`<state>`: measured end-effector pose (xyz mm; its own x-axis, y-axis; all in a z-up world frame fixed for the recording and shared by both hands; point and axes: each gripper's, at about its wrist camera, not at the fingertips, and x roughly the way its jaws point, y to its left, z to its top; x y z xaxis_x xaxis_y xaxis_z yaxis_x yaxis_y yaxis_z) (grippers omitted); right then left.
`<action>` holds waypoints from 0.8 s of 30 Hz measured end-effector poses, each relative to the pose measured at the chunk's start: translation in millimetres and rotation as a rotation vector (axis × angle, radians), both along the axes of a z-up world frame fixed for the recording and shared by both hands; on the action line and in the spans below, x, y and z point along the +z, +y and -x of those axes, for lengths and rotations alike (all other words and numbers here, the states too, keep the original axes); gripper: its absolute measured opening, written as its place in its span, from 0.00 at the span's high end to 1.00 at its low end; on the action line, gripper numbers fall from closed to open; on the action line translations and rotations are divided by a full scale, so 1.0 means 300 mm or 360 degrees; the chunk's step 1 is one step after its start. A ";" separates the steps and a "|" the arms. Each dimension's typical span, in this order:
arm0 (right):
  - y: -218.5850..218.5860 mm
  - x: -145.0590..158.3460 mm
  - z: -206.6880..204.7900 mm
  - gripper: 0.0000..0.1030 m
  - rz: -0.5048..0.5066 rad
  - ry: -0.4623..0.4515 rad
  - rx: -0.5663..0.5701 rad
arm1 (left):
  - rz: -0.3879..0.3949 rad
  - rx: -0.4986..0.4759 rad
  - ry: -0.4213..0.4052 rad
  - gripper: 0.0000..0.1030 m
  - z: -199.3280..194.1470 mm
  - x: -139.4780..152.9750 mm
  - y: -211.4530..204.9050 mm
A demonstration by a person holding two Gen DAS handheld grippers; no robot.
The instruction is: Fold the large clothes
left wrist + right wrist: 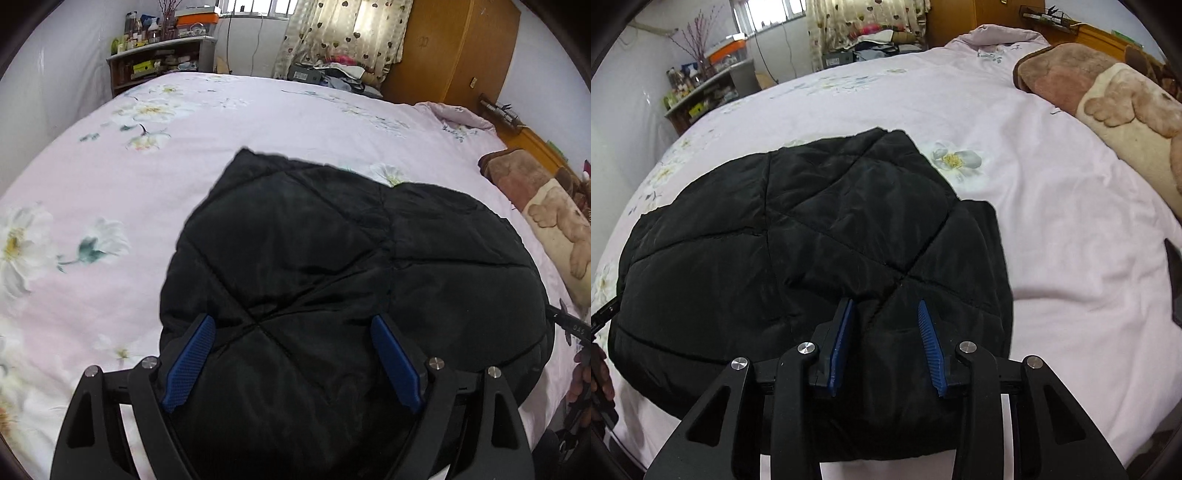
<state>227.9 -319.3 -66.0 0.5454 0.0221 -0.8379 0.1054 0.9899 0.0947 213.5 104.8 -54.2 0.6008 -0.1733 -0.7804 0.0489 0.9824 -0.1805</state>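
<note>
A black quilted jacket (pixel 332 258) lies folded into a compact bundle on the pink floral bedsheet (pixel 147 166); it also shows in the right wrist view (pixel 798 251). My left gripper (pixel 293 325) is open, its blue pads wide apart over the near left part of the jacket, holding nothing. My right gripper (pixel 886 308) is open with a narrower gap, its pads over the jacket's near right part, with no fabric pinched between them. The near edge of the jacket is hidden behind both grippers.
A brown and cream plush blanket (pixel 1108 99) lies along the bed's right side. A cluttered shelf (pixel 159 62) stands at the far left, a wooden wardrobe (pixel 454 48) at the far right. The other gripper's tip shows at the left wrist view's right edge (pixel 569 328).
</note>
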 end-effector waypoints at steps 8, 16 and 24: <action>0.051 0.101 0.118 0.64 0.0096 -0.0074 0.0028 | -0.0016 0.0023 -0.0056 0.16 0.122 0.059 0.045; 0.042 0.039 0.158 0.64 0.0076 0.0003 0.0007 | -0.0006 0.0073 0.0076 0.16 0.143 -0.029 0.066; 0.024 0.067 0.206 0.64 0.0054 -0.0012 0.0001 | 0.0000 0.0046 0.0045 0.16 0.204 0.037 0.049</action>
